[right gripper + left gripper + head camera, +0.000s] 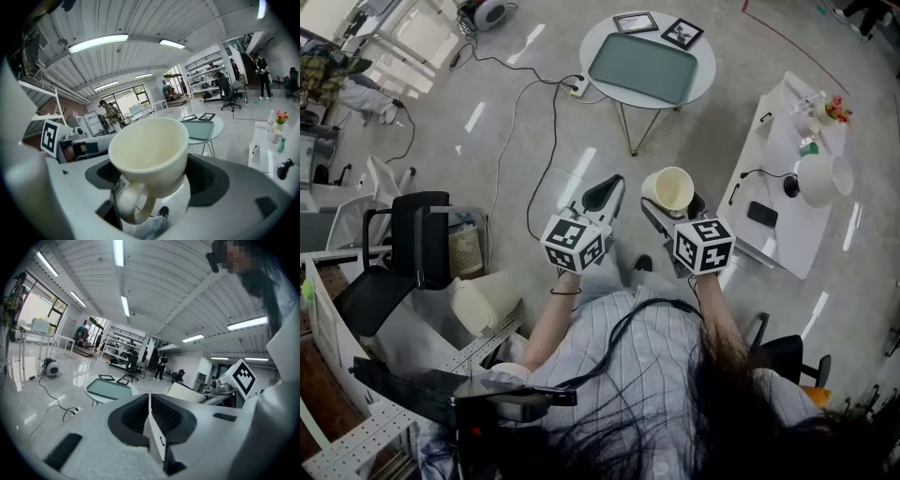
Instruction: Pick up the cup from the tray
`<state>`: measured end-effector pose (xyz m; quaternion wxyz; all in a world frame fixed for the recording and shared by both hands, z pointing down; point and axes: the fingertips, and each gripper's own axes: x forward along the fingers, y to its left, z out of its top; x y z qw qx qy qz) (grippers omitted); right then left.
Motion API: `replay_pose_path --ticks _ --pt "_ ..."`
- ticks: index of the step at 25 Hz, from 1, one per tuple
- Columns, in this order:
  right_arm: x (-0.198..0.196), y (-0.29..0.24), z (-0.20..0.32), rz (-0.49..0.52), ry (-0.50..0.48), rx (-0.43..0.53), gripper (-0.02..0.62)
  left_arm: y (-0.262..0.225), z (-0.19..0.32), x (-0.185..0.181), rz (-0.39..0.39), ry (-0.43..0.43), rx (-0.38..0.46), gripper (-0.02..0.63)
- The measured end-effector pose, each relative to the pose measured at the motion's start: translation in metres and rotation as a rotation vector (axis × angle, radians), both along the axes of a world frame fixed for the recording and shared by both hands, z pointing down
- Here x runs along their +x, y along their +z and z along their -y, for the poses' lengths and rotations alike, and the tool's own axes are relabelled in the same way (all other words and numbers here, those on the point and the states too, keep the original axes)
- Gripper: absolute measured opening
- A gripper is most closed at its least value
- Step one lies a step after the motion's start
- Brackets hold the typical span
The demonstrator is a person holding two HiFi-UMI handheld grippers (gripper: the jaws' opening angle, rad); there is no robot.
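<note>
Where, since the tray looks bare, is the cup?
In the head view, the cup is held in the right tongs, off the tray, beside the white desk.

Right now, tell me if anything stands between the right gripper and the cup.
Nothing does. The right gripper has its fingers closed on the cup, held in the air, away from the tray.

No readable text, labels, brands, numbers anywhere in view.
</note>
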<state>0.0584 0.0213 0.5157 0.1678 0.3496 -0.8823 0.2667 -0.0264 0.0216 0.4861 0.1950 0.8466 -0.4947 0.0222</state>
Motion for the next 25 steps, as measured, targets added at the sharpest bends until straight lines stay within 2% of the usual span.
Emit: replay_pose_path --ticks 12,18,25 --pt "0.046 -0.006 -0.066 0.003 -0.029 0.018 0.405 -0.008 -0.057 0.045 0.031 0.005 0.040 0.014" --pt "0.058 -0.006 -0.095 0.007 -0.032 0.012 0.405 -0.014 -0.072 0.054 0.029 0.009 0.057 0.014" --pt "0.066 -0.009 -0.106 0.016 -0.023 0.025 0.405 -0.012 -0.081 0.065 0.035 0.027 0.060 0.014"
